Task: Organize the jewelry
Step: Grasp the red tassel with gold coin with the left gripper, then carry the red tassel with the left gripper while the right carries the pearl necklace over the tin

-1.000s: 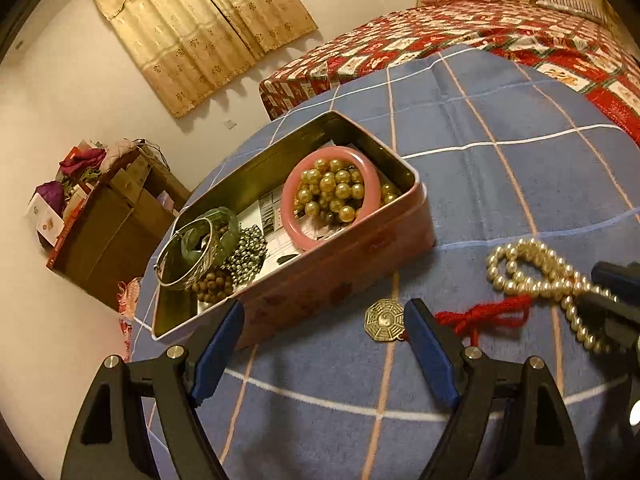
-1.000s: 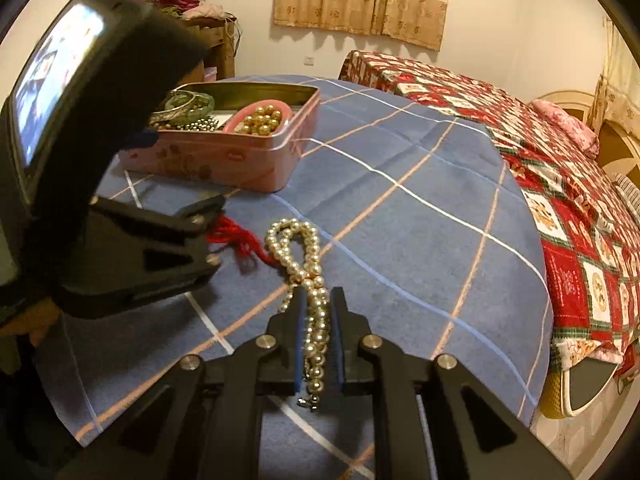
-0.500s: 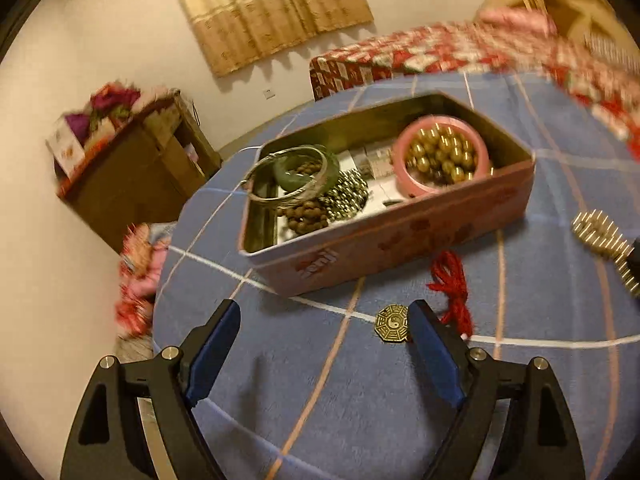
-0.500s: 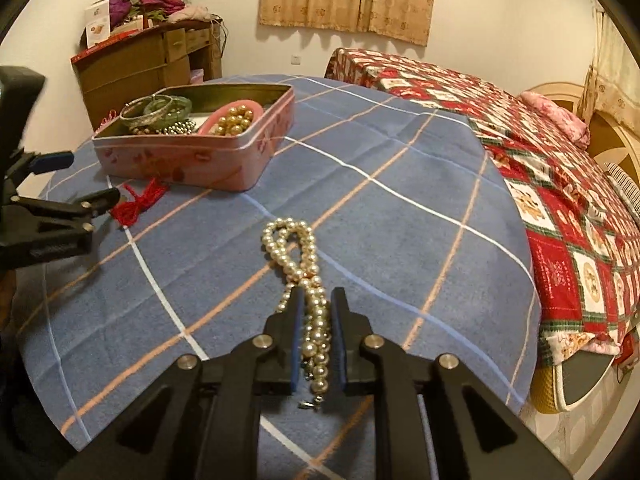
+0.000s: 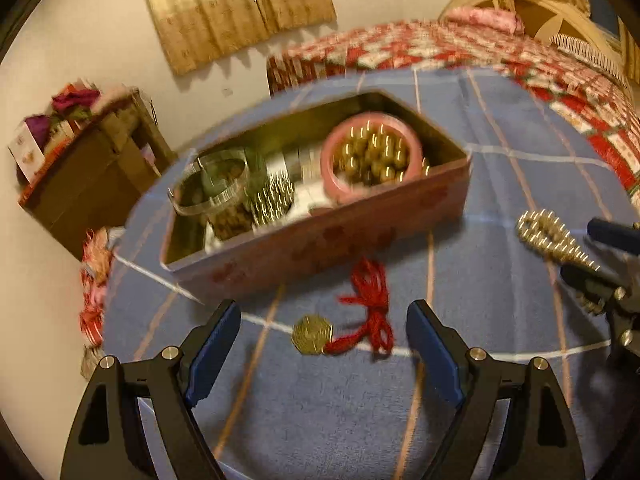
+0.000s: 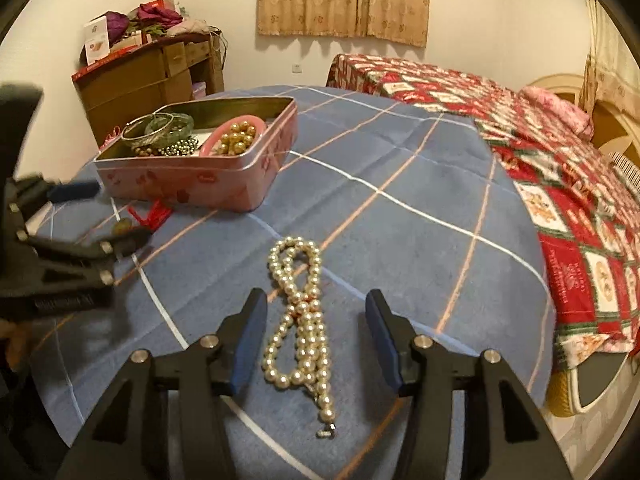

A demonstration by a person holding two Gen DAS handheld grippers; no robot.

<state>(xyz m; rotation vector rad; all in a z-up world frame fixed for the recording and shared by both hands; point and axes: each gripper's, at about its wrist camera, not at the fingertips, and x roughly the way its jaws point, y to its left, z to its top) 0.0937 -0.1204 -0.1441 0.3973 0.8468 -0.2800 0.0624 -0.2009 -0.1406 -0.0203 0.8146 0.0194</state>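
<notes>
A pink tin [image 5: 320, 248] [image 6: 192, 184] on the blue checked tablecloth holds a pink bangle [image 5: 372, 156] with gold beads, a green bangle, a silver bangle and bead strings. A brass coin pendant [image 5: 312, 335] on a red cord [image 5: 372, 304] lies in front of the tin, between the open fingers of my left gripper [image 5: 324, 344]. A pearl necklace [image 6: 300, 320] lies folded on the cloth between the open fingers of my right gripper [image 6: 316, 336], untouched. The necklace also shows in the left wrist view [image 5: 548, 236].
A bed with a red patterned cover [image 6: 560, 168] runs along the table's right side. A wooden cabinet [image 6: 148, 76] with clutter stands by the far wall under a curtain [image 6: 344, 0]. The left gripper's body [image 6: 48, 256] sits left of the necklace.
My right gripper has opened and let go of the pearl necklace, which now lies flat. My left gripper has moved so the coin pendant and red cord lie between its fingers.
</notes>
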